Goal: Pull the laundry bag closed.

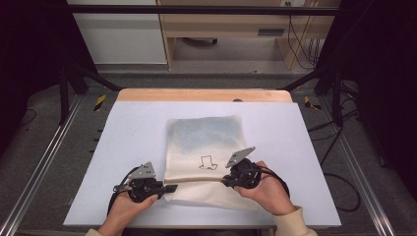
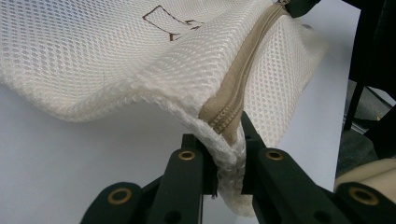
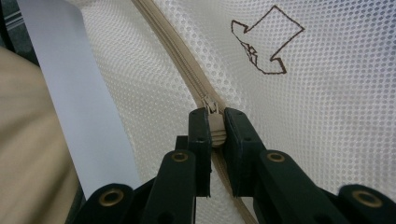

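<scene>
A cream mesh laundry bag point(image 1: 204, 147) with a small brown outline drawing point(image 1: 207, 163) lies in the middle of the white table. A beige zipper point(image 2: 243, 70) runs across its near part. My left gripper point(image 1: 169, 188) is shut on the bag's left edge at the zipper's end point(image 2: 229, 135), lifting the mesh slightly off the table. My right gripper point(image 1: 225, 181) is shut on the zipper pull point(image 3: 215, 128) at the bag's right side, with the drawing point(image 3: 264, 42) just beyond it. A hand holds each gripper from the near edge.
The white table surface point(image 1: 128, 132) has free room left, right and beyond the bag. A wooden strip point(image 1: 201, 95) edges its far side. Metal rails point(image 1: 44, 162) run along both sides, with cables point(image 1: 339, 182) on the floor to the right.
</scene>
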Demonstrator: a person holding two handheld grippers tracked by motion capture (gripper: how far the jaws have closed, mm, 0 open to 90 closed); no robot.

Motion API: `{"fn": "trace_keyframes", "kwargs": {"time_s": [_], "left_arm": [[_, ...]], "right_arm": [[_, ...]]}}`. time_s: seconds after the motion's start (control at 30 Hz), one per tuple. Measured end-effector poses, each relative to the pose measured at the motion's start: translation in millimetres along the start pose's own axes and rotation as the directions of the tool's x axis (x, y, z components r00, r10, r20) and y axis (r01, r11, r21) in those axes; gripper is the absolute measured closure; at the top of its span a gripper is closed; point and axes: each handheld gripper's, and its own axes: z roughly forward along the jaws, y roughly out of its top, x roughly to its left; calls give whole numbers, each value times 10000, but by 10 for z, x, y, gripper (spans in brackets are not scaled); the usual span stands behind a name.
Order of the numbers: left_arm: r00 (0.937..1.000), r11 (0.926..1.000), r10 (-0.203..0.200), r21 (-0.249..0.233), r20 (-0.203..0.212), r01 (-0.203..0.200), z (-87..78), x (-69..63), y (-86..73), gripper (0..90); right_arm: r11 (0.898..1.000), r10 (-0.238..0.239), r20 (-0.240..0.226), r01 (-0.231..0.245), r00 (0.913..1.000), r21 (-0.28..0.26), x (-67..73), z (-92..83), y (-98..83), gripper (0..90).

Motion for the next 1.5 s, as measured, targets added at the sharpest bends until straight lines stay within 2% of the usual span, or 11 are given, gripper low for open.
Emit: {"fn": "trace_keyframes", "kwargs": {"time_s": [0.57,0.97,1.5], "left_arm": [[10000,10000,18,19,-9,-18,6,-4,-1,835],[10000,10000,-8,26,3,8,4,-3,-2,835],[10000,10000,-46,-31,-31,46,-7,7,0,835]], "right_arm": [[9999,-81,-21,81,10000,-74,-3,-10,-43,816],[10000,71,-80,-72,9999,-64,-19,-23,-87,816],[9997,240,69,-240,9997,-18,-63,-68,-173,817]]}}
